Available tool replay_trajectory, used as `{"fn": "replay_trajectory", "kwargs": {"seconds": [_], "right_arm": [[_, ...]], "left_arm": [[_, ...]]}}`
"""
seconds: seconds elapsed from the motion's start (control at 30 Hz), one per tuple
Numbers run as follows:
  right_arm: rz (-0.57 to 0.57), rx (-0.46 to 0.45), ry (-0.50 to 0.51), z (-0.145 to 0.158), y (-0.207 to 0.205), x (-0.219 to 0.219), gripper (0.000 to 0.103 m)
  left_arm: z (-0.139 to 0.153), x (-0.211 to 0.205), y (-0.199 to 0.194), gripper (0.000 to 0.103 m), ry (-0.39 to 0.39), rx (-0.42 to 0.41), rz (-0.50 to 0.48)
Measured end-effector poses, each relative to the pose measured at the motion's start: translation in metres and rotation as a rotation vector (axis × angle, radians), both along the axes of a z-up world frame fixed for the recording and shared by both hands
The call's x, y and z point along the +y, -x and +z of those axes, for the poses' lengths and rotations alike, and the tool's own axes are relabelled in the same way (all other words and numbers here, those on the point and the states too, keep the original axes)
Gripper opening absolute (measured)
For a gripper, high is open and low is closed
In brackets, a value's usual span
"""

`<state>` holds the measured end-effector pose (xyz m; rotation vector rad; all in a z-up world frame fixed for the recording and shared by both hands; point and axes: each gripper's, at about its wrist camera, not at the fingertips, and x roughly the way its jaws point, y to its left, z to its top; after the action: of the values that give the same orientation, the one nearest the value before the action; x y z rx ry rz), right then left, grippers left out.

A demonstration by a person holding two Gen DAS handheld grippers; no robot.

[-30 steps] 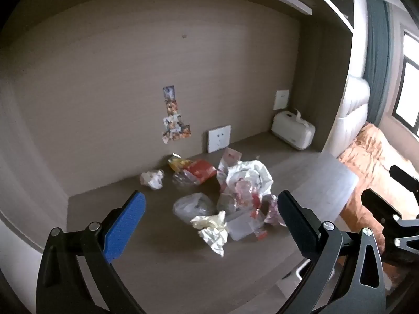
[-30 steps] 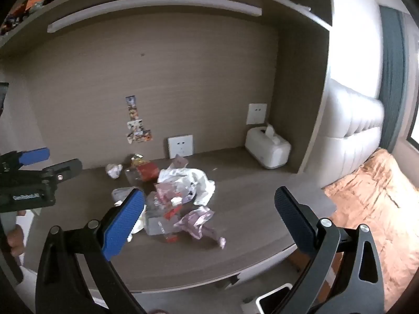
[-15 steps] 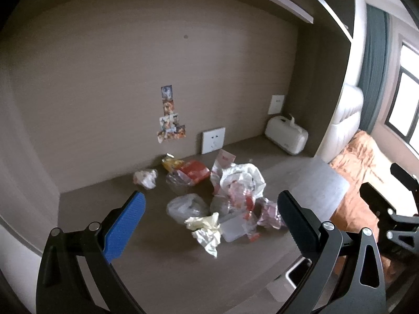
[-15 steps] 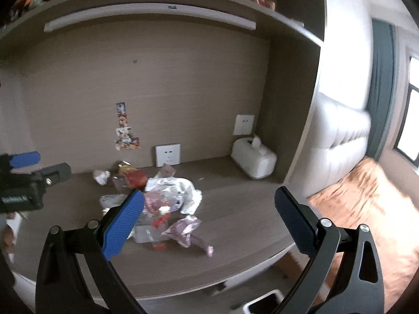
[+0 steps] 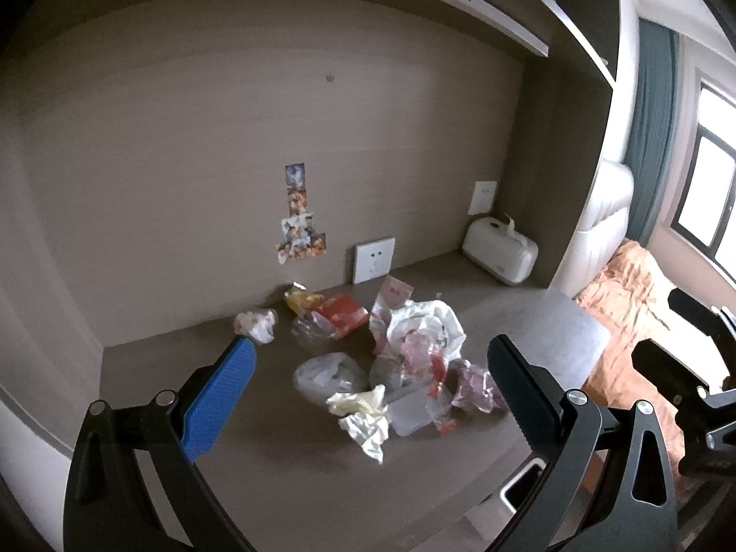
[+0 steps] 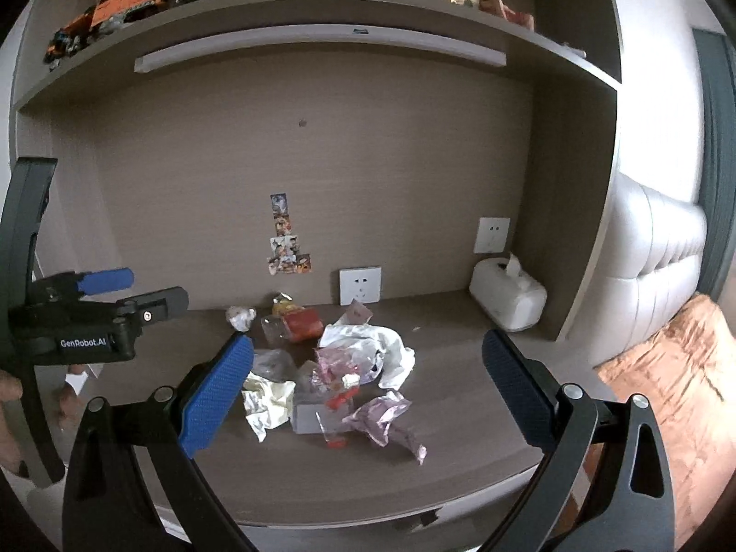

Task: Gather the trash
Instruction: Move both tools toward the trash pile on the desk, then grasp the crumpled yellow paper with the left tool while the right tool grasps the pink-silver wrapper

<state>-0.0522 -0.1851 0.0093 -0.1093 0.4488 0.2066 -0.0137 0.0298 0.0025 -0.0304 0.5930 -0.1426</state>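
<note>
A pile of trash lies on the brown desk (image 5: 147, 405): a white plastic bag (image 5: 428, 322), crumpled cream paper (image 5: 363, 418), a clear container (image 5: 409, 409), a purple wrapper (image 5: 474, 386), a red packet (image 5: 342, 313) and a white paper ball (image 5: 255, 322). My left gripper (image 5: 371, 345) hangs open, well short of the pile. My right gripper (image 6: 367, 340) is also open and holds nothing, with the white bag (image 6: 372, 340), cream paper (image 6: 269, 398) and purple wrapper (image 6: 382, 414) lying ahead of it. Each gripper shows in the other's view: right gripper (image 5: 658, 326), left gripper (image 6: 156, 287).
A white tissue box (image 6: 508, 296) stands at the desk's back right. A shelf (image 6: 322, 14) with an orange toy car overhangs the desk. A white-rimmed bin (image 5: 520, 492) sits below the desk's front edge. A bed with an orange blanket (image 6: 681, 368) is to the right.
Both views have tilted up a little, so the shelf above now shows in the right wrist view. The trash has not moved and both grippers stay open.
</note>
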Motion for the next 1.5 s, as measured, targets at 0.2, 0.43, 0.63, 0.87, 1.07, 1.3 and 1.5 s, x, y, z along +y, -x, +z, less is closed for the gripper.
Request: {"fn": "replay_trajectory", "kwargs": {"seconds": [0.2, 0.43, 0.63, 0.87, 1.07, 1.3, 1.5], "right_arm": [[-0.008, -0.007, 0.042, -0.004, -0.001, 0.003, 0.099], [-0.011, -0.005, 0.041, -0.005, -0.004, 0.003, 0.099], [-0.02, -0.017, 0.045, -0.006, -0.005, 0.003, 0.099], [0.001, 0.092, 0.0, -0.036, -0.029, 0.001, 0.099], [-0.055, 0.128, 0.044, -0.066, -0.046, 0.005, 0.099], [-0.035, 0.194, 0.049, -0.104, -0.074, 0.01, 0.099], [-0.049, 0.265, 0.046, -0.138, -0.096, 0.006, 0.099]], "left_arm": [[-0.003, -0.007, 0.002, 0.099, -0.012, 0.003, -0.018], [0.0, -0.001, -0.008, 0.099, -0.027, -0.001, -0.012], [-0.001, -0.002, -0.011, 0.099, -0.035, -0.004, -0.005], [-0.032, 0.004, -0.024, 0.099, -0.023, 0.059, -0.009], [-0.066, 0.004, -0.031, 0.099, -0.101, 0.094, -0.016], [-0.109, 0.004, -0.053, 0.099, -0.078, 0.175, -0.078], [-0.138, -0.006, -0.072, 0.098, -0.1, 0.221, -0.104]]}}
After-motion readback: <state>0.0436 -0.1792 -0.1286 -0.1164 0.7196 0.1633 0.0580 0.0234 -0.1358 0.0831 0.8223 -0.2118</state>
